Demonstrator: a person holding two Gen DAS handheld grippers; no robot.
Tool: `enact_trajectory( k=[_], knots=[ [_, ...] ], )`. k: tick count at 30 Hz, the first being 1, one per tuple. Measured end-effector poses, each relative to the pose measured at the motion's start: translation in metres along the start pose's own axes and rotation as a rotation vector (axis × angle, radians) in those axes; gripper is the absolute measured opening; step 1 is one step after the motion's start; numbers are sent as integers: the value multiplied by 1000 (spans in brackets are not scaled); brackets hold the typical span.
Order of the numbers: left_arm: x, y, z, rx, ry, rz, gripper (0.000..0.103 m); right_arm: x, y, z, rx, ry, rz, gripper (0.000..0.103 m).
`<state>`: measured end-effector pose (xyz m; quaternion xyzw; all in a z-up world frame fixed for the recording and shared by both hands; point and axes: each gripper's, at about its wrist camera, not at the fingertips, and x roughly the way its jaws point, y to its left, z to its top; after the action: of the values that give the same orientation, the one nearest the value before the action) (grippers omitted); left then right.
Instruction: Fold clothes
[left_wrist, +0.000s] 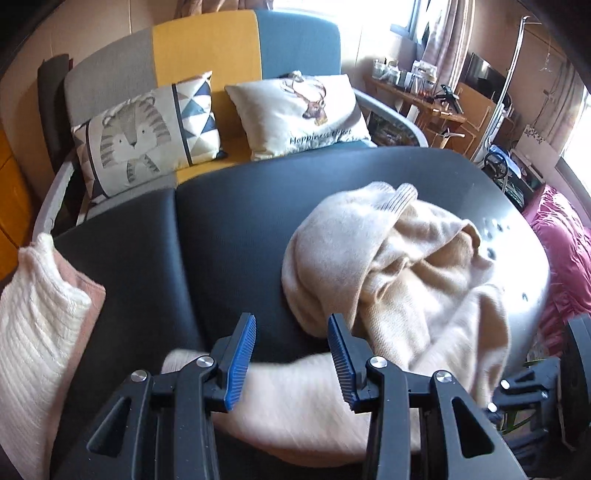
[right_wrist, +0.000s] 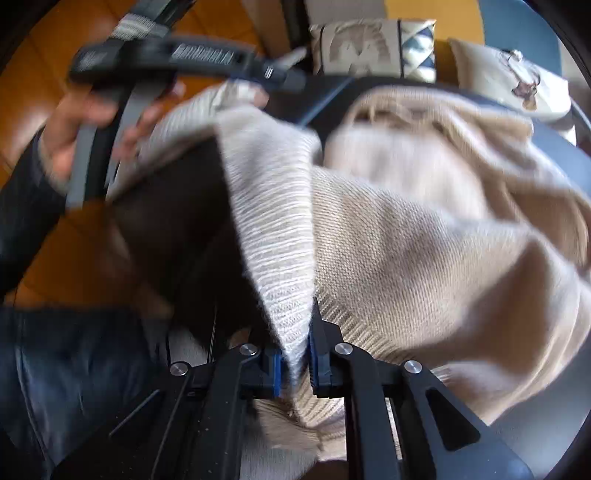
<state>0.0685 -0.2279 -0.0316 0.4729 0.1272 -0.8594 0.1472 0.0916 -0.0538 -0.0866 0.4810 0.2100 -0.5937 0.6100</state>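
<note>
Your right gripper (right_wrist: 295, 363) is clamped on the ribbed hem of the beige sweater (right_wrist: 424, 236), which spreads ahead of it and to its right over the dark table (left_wrist: 221, 236). Your left gripper (left_wrist: 291, 354) hangs with its jaws apart and empty; a sleeve lies just under them, the crumpled bulk ahead to its right.

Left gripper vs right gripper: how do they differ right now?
The left gripper has its jaws spread wide with nothing between them; the right gripper is clamped on the beige sweater. The left gripper hovers over a sleeve-like stretch of that sweater on the dark table; the right gripper holds a ribbed edge lifted. Both have black frames and blue ridged pads.
</note>
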Motion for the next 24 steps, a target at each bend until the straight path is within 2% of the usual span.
enact_trajectory(
  k=[9, 11, 15, 16, 20, 24],
  knots=[
    [12, -10, -46, -24, 84, -42, 41, -13, -22, -75, 110, 89, -11, 13],
    [16, -15, -62, -35, 110, -64, 41, -20, -27, -84, 135, 68, -11, 15],
    [29, -28, -89, -35, 166, -78, 41, -40, -30, -92, 155, 3, -35, 53],
    [32, -31, -93, -39, 175, -84, 41, -45, -30, -94, 156, -8, -31, 55],
    [36, -34, -105, -63, 191, -120, 42, -69, -31, -97, 145, -69, -28, 56],
    [24, -24, -90, -121, 128, -125, 41, -85, -32, -92, 180, -165, -65, 56]
  ],
)
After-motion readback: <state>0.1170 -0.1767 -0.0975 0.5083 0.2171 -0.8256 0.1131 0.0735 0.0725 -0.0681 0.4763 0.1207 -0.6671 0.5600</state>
